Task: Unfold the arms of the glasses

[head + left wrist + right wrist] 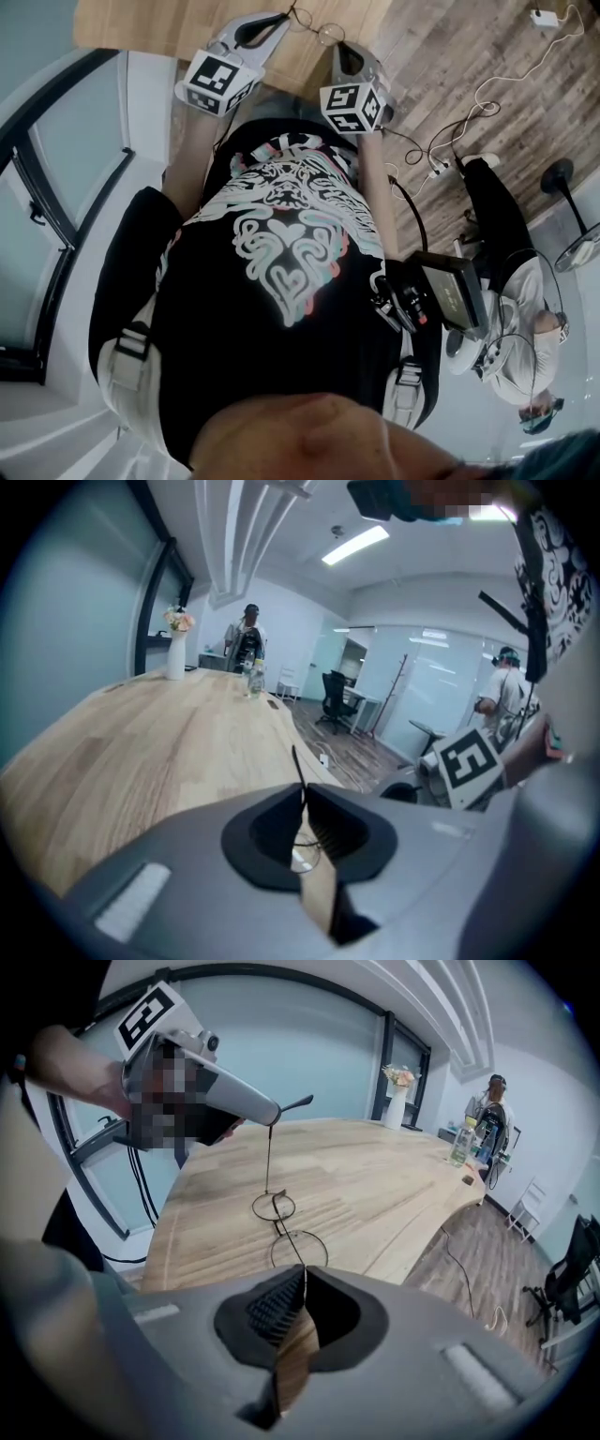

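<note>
Thin wire glasses (316,28) with round lenses hang in the air over the wooden table (141,26), stretched between my two grippers. My left gripper (281,17) is shut on one arm; in the left gripper view the arm's tip (297,764) pokes up past the closed jaws (302,794). My right gripper (339,47) is shut on the other arm. From the right gripper view both lenses (298,1249) lie just beyond the closed jaws (302,1279), and the far arm runs up to the left gripper (270,1115).
A vase of flowers (176,649) and a bottle (251,679) stand at the table's far end, near a person (246,635). Cables (450,141) trail on the wood floor to the right. Another person (511,272) sits at right, and an office chair (335,697) stands beyond the table.
</note>
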Motion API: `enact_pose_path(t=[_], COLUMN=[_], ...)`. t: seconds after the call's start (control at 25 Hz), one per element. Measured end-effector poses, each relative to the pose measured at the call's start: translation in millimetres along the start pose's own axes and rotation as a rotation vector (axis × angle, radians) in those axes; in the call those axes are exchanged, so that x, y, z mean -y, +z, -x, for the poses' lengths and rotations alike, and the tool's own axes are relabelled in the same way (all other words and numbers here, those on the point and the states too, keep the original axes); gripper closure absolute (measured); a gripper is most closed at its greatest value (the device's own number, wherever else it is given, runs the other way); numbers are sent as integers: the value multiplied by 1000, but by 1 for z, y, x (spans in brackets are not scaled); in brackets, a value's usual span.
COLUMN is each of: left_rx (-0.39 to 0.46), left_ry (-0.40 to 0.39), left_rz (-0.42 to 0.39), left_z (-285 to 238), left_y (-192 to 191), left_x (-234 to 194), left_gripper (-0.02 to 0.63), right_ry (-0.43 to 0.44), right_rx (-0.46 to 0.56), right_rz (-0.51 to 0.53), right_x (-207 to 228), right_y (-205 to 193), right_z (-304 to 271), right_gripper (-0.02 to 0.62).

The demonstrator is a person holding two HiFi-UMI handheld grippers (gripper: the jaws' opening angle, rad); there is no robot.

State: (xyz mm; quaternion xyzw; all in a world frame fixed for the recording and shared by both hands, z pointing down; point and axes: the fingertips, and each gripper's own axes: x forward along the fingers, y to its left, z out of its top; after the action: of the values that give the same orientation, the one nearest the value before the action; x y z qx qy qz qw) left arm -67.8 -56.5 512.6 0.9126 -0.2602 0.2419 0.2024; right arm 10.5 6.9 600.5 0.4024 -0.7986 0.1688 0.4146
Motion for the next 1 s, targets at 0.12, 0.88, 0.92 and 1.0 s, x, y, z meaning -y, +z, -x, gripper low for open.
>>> enact_pose_path(t=[0.12,0.88,0.92,1.0], left_rx=[-12,-27,-27,-28], left_ry=[-51,-133,-136,-141], left_rz=[-40,-45,-46,-53], left_z=[-2,-8,-8,-9], left_y=[-3,4,4,5], left_x=[9,16,17,19], left_gripper=[600,600,600,600], right_ry=[18,137,140,145], right_rx=[19,-38,-38,-33], right_rz=[11,269,275,284], right_x=[-2,-24,-25,-26], right_y=[15,41,41,42], right_z=[-1,-23,-23,-24], right_gripper=[583,526,526,528])
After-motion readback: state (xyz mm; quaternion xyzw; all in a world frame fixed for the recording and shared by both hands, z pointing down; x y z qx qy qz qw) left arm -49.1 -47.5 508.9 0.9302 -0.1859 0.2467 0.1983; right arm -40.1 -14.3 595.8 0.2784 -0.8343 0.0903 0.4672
